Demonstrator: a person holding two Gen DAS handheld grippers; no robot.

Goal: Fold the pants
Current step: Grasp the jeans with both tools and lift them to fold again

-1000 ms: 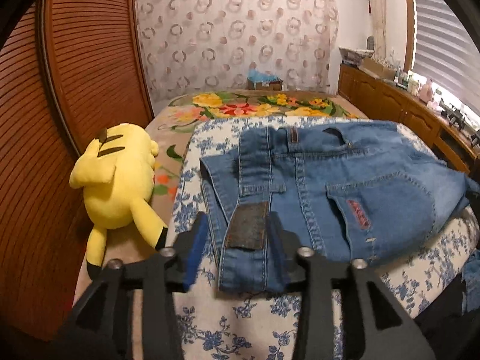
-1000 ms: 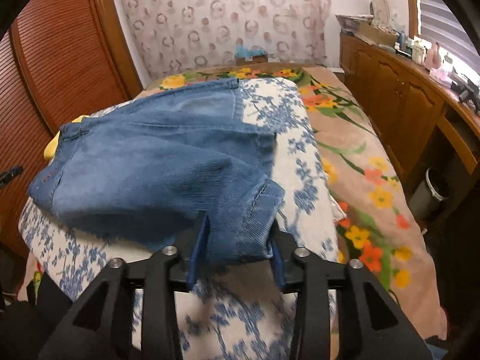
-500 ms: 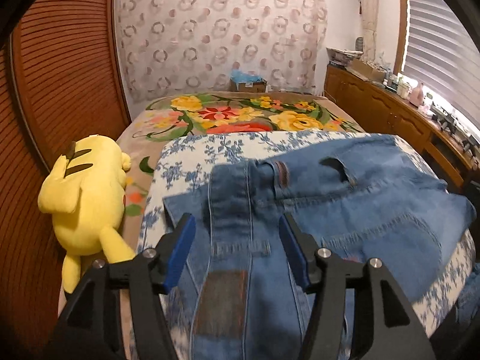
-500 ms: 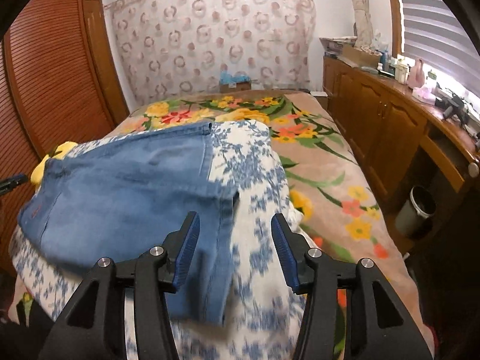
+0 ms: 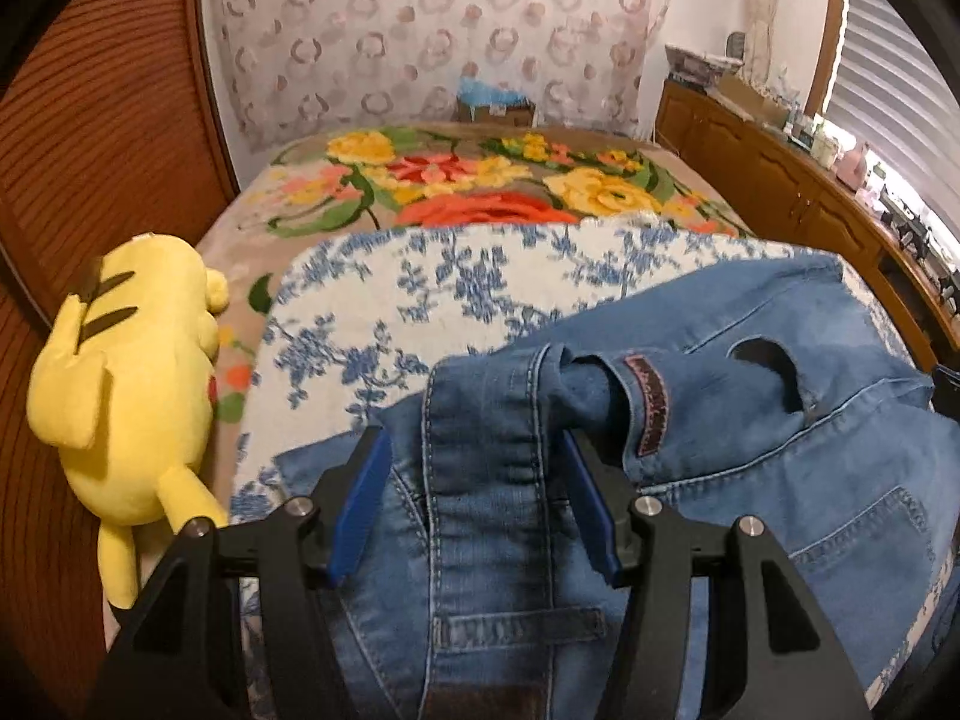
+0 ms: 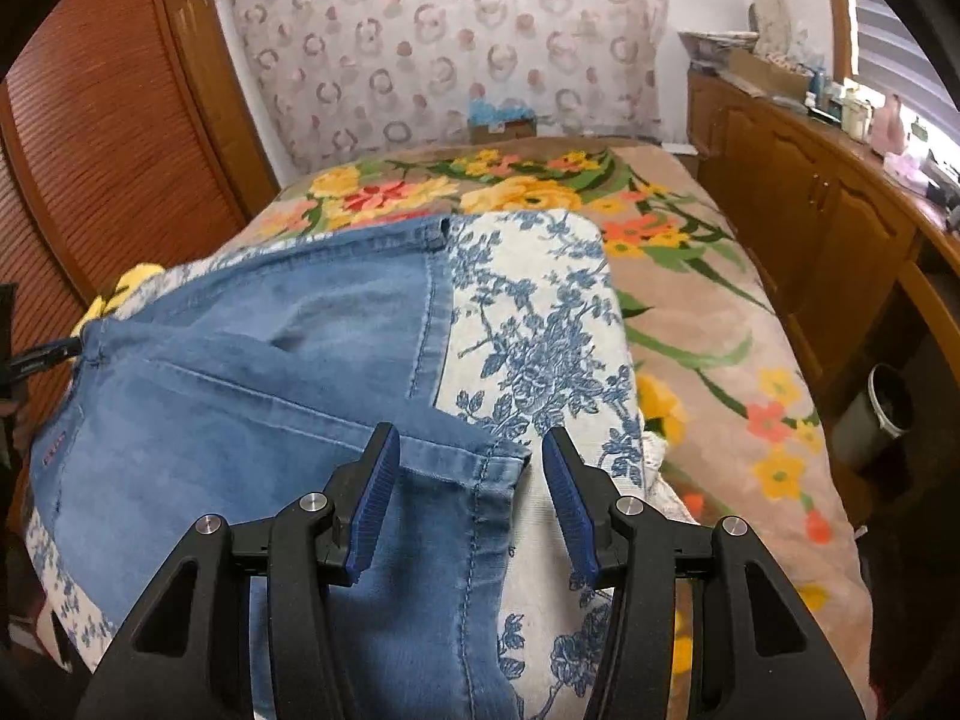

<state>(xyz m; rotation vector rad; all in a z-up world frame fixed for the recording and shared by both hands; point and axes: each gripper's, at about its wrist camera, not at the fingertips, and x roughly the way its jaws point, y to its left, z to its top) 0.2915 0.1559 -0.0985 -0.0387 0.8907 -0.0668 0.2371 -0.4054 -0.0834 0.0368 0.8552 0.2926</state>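
Since the view one second earlier, both grippers have let go of the jeans and advanced over them: the hem the right gripper (image 6: 470,474) pinched and the folded edge the left gripper (image 5: 477,486) clamped now lie free, and the denim fills the lower half of each view. Nearest the lens, the left gripper stands with its blue pads (image 5: 360,510) spread wide, straddling the waistband of the jeans (image 5: 750,450) without visibly pressing it; a belt loop and a dark label lie just beyond the right pad. The right gripper is likewise spread, its pads to either side of a hemmed corner of the jeans (image 6: 240,420), gripping nothing. The jeans lie folded across the blue-flowered quilt (image 5: 420,300), which sits on the flowered blanket (image 5: 480,180) of the bed. To the left, well apart from the denim, a yellow plush (image 5: 132,372) rests against the wooden wardrobe (image 5: 90,120); at the far wall stand a curtain (image 5: 432,30) and a small box (image 5: 495,108), with a wooden cabinet (image 6: 810,210) along the right. The release suggests one fold has been laid down; the likely next move is a fresh grasp at waistband and hem for a second fold, though the denim is bunched near the belt loop and may need smoothing first.
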